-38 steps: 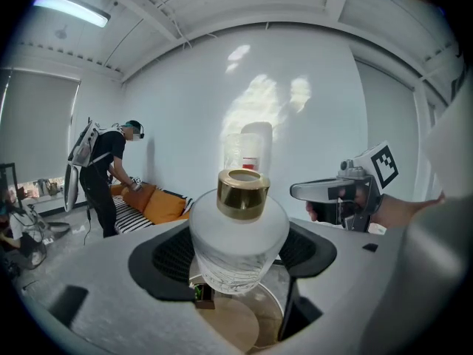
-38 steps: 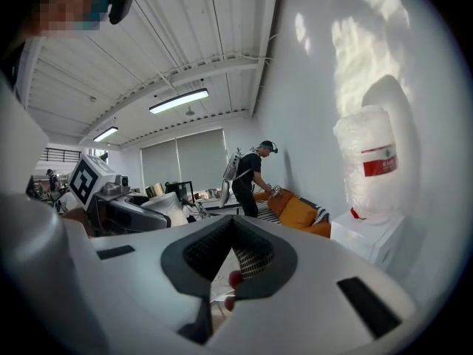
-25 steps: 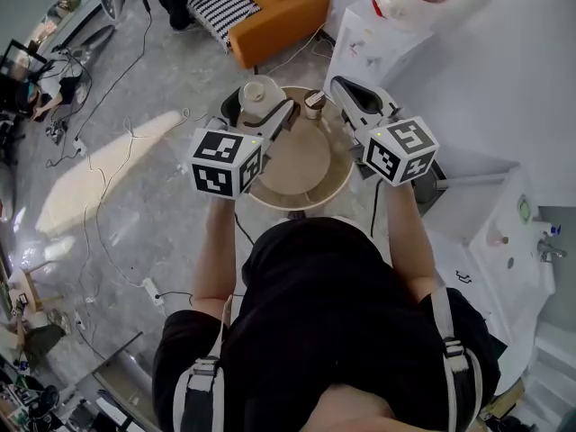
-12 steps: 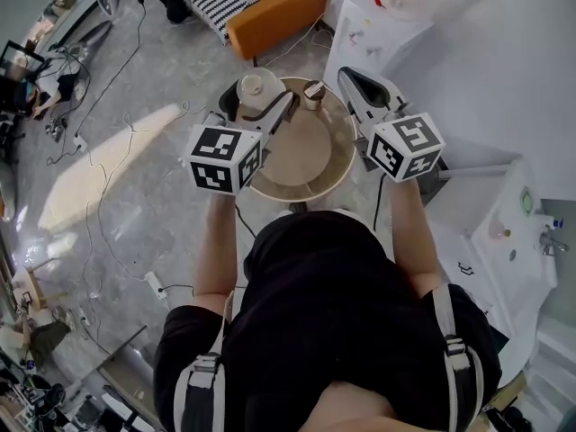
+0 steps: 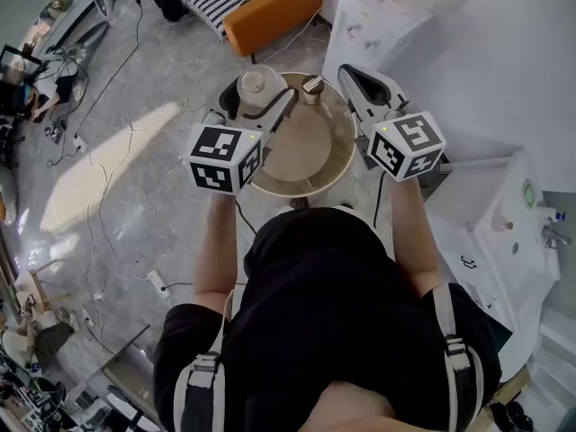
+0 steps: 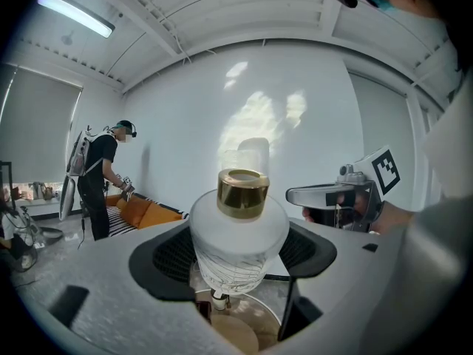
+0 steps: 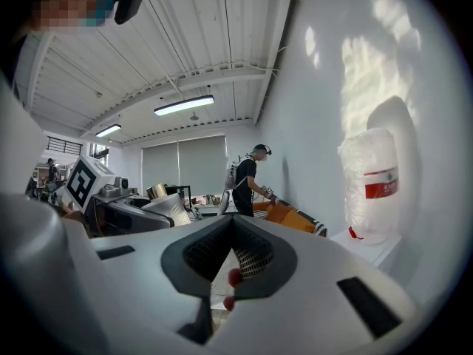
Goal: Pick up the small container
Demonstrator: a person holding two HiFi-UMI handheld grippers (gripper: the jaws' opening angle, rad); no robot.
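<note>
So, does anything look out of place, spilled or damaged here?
Nothing stands out. The left claw is shut on a white gold-necked jar, held upright; the right claw is shut and empty. A small jar stands upright on the round table; no spill or damage shows.

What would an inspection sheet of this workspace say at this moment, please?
Surface: round table, beige top.
Job's things: white container with gold cap, between the left jaws.
Clutter: small jar at the table's far edge.
Grippers: left hand-held gripper shut on the container; right hand-held gripper shut, empty.
Cables: loose cables on floor.
Surroundings: orange sofa, water dispenser, another person.
</note>
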